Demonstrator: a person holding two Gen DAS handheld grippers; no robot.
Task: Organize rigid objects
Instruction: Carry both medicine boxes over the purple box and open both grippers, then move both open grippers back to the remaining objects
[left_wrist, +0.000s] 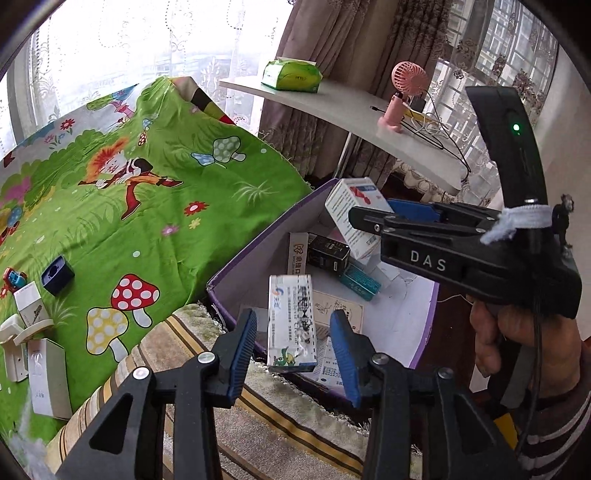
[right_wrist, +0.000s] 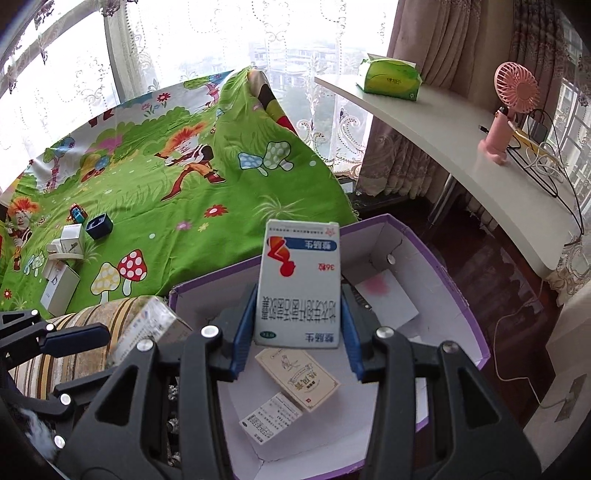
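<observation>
Over purple box by green sheet, right gripper pinches med carton; left gripper spread.

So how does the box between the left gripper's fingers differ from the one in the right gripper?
The left gripper is open, with gaps either side of its blue-and-white box; the right gripper is shut on the red-and-blue box. The blue-and-white box is narrower, with a cartoon figure on it; the red-and-blue box is broader, with a red figure logo. Both are white cardboard packs held over the purple bin.
</observation>
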